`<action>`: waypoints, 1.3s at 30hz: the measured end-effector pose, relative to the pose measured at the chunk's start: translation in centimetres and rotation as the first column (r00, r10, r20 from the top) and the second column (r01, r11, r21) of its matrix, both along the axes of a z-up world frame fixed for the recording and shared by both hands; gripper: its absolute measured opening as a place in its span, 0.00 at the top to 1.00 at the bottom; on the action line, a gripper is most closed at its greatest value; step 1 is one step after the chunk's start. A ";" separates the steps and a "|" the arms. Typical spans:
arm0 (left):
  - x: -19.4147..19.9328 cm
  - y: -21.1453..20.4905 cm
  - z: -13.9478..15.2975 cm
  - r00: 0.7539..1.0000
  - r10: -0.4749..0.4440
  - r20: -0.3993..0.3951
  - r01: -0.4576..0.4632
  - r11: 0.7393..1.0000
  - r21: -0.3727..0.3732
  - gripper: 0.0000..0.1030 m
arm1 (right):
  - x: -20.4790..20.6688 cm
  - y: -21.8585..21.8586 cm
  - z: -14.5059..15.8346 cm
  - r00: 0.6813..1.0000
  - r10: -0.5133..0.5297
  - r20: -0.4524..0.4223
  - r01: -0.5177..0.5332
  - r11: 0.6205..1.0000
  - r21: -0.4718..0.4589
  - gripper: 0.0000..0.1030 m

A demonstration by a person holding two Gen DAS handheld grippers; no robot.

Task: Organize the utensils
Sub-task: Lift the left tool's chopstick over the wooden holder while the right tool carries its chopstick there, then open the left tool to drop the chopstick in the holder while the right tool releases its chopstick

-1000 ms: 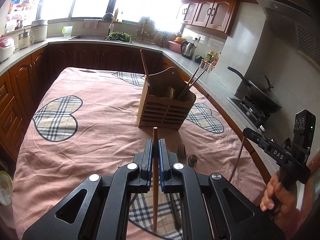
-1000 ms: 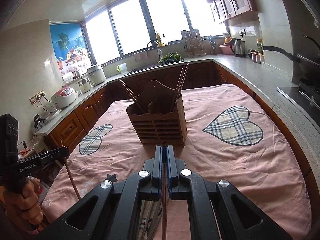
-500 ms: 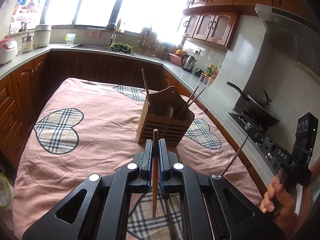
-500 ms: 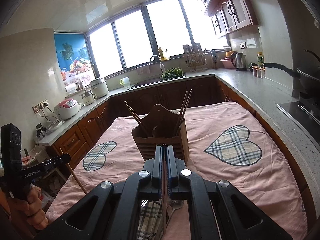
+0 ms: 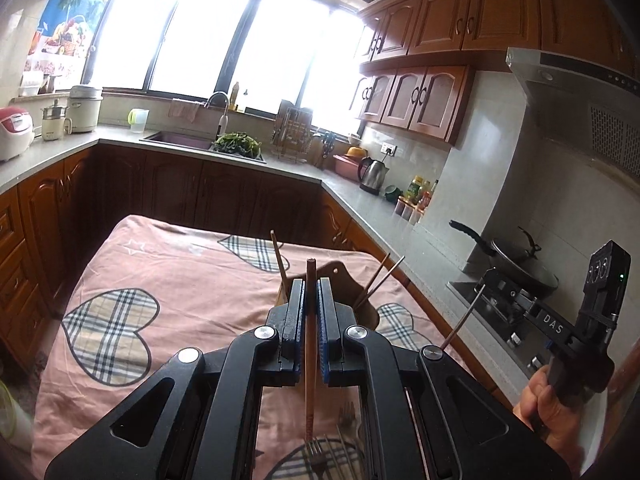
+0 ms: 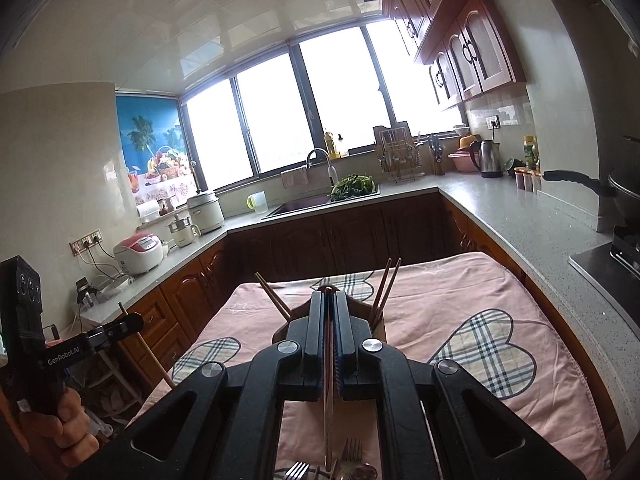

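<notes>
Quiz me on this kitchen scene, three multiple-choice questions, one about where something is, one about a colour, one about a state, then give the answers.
1. Where do the forks lie?
A. in the sink
B. on the cloth below the claws
C. on the stove

2. What colour is the tablecloth?
A. pink with plaid hearts
B. plain green
C. blue striped

3. What is the left claw doing?
A. open and empty
B. shut on a fork
C. shut on a chopstick

Answers: 1 B, tines show on the cloth at the bottom edge of both views. 2 A, plaid hearts on pink fabric. 3 C, the wooden stick runs between its closed pads.
</notes>
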State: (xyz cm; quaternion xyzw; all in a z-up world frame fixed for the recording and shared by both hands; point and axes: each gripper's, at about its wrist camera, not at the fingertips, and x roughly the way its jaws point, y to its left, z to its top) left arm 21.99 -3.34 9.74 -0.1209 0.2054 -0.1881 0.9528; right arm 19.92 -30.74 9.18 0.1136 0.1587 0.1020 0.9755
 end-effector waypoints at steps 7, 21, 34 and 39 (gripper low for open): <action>3.8 -0.8 2.9 0.997 0.031 0.069 -0.030 0.999 -0.022 0.95 | 3.3 -0.1 3.1 0.997 -0.028 0.075 0.029 1.000 -0.006 0.96; 12.8 -3.4 1.9 0.992 0.089 0.092 -0.085 0.995 -0.043 0.95 | 10.9 -1.7 3.2 0.990 -0.094 0.103 0.094 0.996 0.009 0.96; 15.6 -4.4 -5.9 0.994 0.110 0.023 -0.109 0.994 -0.034 0.95 | 13.6 -2.3 -5.1 0.993 -0.115 0.007 0.114 0.991 0.062 0.96; 16.1 -5.3 -8.2 0.996 0.090 -0.023 -0.090 0.996 -0.010 0.95 | 13.6 -2.3 -6.6 0.993 -0.112 -0.023 0.113 0.991 0.068 0.96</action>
